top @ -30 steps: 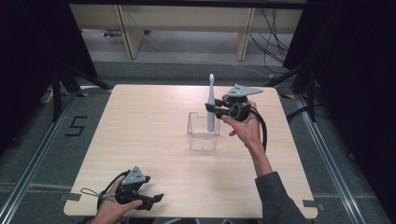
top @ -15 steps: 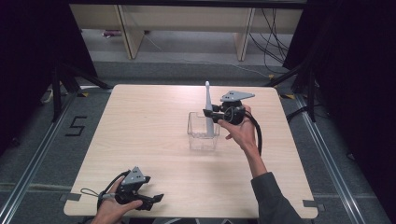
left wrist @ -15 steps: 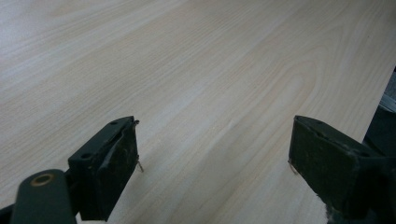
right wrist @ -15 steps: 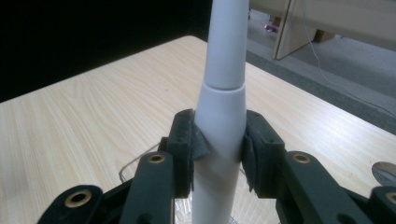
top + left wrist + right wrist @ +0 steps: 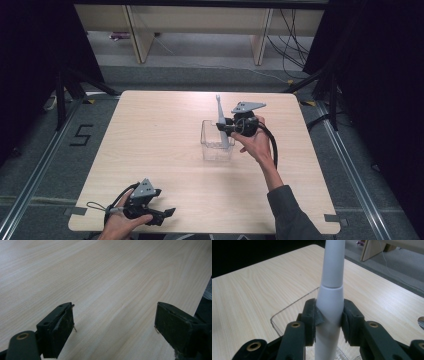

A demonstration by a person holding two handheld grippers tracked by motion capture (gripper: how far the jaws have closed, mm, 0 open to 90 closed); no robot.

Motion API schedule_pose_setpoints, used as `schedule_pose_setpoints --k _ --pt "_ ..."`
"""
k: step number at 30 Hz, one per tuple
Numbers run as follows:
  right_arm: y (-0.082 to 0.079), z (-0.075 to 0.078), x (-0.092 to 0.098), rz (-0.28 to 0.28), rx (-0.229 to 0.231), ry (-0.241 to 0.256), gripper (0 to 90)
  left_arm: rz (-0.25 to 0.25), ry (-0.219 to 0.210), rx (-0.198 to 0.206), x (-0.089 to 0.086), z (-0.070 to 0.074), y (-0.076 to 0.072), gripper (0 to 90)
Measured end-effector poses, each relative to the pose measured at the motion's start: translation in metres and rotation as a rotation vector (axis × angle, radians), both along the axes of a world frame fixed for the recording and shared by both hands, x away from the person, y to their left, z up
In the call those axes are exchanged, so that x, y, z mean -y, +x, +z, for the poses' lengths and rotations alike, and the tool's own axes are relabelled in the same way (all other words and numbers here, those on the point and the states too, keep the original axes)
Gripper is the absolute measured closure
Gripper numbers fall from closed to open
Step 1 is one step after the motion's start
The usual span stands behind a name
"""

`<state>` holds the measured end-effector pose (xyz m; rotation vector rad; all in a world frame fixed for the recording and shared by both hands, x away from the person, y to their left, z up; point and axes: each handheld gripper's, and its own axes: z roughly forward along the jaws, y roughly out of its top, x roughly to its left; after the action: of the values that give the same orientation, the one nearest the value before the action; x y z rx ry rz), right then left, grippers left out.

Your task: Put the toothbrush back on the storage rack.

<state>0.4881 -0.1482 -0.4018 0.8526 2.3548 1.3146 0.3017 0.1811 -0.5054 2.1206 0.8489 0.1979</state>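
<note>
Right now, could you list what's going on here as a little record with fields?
Surface: light wooden table
Held item: white plastic electric toothbrush, upright
Holder: right gripper, jaws clamped on the handle
Container: clear plastic box, toothbrush's lower end inside it
Left gripper: jaws wide apart, holding nothing, near the table's front edge

I am working in a lab-style recording bay. My light wooden table (image 5: 165, 150) stands on grey floor, with black curtains (image 5: 30, 60) on both sides, metal floor rails (image 5: 30, 190), a taped numeral "5" (image 5: 80, 135), loose cables (image 5: 295, 30) and bare shelving (image 5: 200, 30) behind.
</note>
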Motion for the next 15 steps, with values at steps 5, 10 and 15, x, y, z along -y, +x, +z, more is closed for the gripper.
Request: schedule_pose_setpoints --k 5,10,15 --pt "0.003 -0.004 -0.002 -0.004 -0.02 -0.026 67.1 0.002 -0.002 -0.001 0.0 0.0 0.0 15.0" --pt "0.004 -0.008 -0.007 -0.006 -0.044 -0.034 67.1 0.014 -0.019 -0.003 0.001 -0.001 0.0 15.0" --pt "0.005 -0.01 -0.011 -0.002 -0.05 -0.077 67.1 0.014 -0.019 -0.004 0.001 -0.001 0.0 15.0"
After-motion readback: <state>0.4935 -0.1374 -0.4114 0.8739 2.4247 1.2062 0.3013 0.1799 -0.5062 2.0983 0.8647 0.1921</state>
